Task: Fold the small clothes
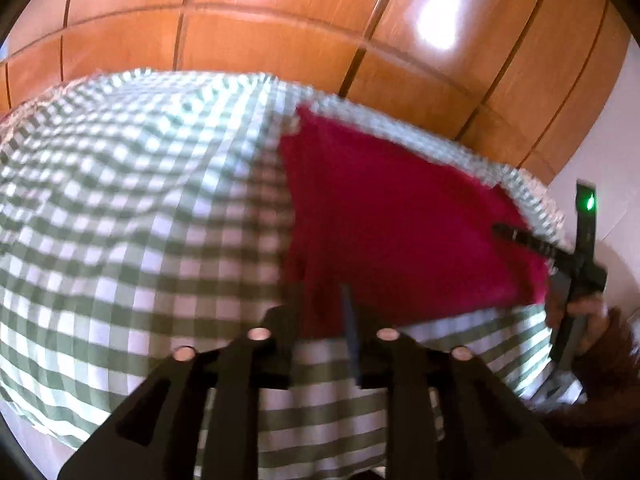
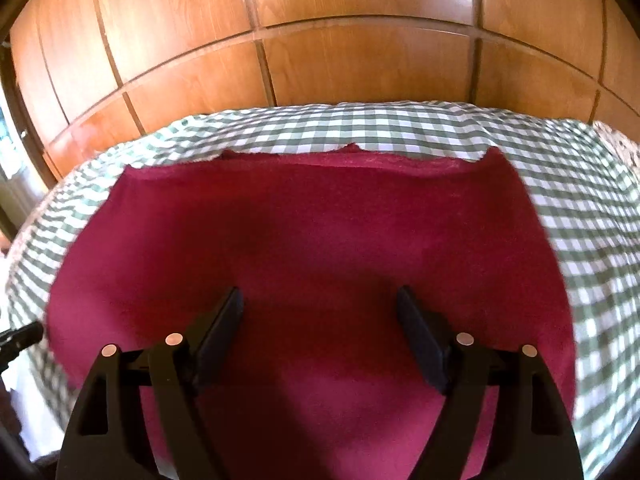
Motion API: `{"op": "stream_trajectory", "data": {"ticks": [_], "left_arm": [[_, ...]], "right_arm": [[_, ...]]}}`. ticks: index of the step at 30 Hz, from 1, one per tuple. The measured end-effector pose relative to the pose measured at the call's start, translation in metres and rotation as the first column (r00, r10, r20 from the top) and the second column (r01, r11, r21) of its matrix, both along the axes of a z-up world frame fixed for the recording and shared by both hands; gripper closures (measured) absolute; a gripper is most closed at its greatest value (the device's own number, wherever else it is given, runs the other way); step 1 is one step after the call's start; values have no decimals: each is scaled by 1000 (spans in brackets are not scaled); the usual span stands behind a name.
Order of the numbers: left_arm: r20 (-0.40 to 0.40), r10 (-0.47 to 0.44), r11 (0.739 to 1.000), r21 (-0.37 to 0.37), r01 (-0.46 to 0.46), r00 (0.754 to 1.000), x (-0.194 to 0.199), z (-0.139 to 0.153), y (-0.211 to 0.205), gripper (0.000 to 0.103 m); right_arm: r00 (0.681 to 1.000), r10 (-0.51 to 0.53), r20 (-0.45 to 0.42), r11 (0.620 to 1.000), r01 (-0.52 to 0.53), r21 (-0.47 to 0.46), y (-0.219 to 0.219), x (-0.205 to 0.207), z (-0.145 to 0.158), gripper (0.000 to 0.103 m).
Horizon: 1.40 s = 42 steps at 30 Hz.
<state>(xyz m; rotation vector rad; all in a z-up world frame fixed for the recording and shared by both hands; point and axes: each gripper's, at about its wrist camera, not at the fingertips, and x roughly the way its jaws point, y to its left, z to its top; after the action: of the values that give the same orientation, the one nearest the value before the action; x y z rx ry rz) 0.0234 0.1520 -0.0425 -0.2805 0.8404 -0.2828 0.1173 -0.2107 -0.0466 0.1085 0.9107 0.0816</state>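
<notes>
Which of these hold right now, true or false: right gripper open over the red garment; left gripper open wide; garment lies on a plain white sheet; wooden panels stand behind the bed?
1. The right gripper is open above the red garment. True.
2. The left gripper is open wide. False: its jaws stand nearly together at the garment's near edge; whether it pinches cloth is unclear.
3. The garment lies on a plain white sheet. False: the checked sheet is green and white.
4. Wooden panels stand behind the bed. True.
</notes>
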Motion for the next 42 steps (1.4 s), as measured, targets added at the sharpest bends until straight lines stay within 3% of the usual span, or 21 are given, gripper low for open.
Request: {"op": "stream_trajectory", "data": {"ticks": [3, 6, 9, 11, 13, 14, 16, 19, 23, 28, 34, 42], "left_arm": [[56, -44, 999, -19, 45, 997, 4, 19, -19, 69], [81, -143, 990, 28, 142, 986, 14, 23, -57, 66], [35, -240, 968, 85, 236, 970, 23, 8, -97, 66], [-47, -255, 960, 106, 258, 966, 33, -16, -115, 66], [-86, -226, 960, 147, 237, 970, 35, -34, -125, 66], [-78, -218, 961, 158, 228, 973, 33, -33, -127, 66], [-68, -198, 957, 200, 208, 978, 30, -26, -131, 65], [-35, -167, 951, 257, 170, 985, 25, -15, -132, 58], [19, -139, 948, 291, 128, 990, 23, 4, -130, 53], [52, -124, 950, 295, 103, 991, 25, 17, -124, 49], [59, -109, 945, 316, 86, 992, 33, 20, -125, 43], [32, -23, 942, 334, 11, 999, 50, 15, -105, 41]], "right_arm": [[1000, -19, 15, 1000, 19, 0, -16, -16, 13, 25], [999, -48, 20, 999, 49, -18, -41, -35, 20, 25], [996, -86, -12, 996, 86, -24, -63, -58, 15, 25], [992, -118, -50, 993, 117, -18, -79, -71, 4, 26], [980, -167, -111, 986, 165, -31, -96, -79, -18, 26], [975, -176, -132, 984, 178, 6, -105, -82, -30, 26], [980, -182, -81, 977, 190, 96, -117, -90, -36, 26], [980, -178, -89, 983, 181, 28, -108, -84, -32, 23], [974, -205, -91, 978, 207, 8, -113, -85, -20, 23], [962, -273, 10, 962, 274, -12, -124, -88, 16, 23], [979, -190, 73, 982, 191, 0, -92, -53, 34, 23], [992, -123, 39, 991, 125, -53, -43, 20, 18, 23]]}}
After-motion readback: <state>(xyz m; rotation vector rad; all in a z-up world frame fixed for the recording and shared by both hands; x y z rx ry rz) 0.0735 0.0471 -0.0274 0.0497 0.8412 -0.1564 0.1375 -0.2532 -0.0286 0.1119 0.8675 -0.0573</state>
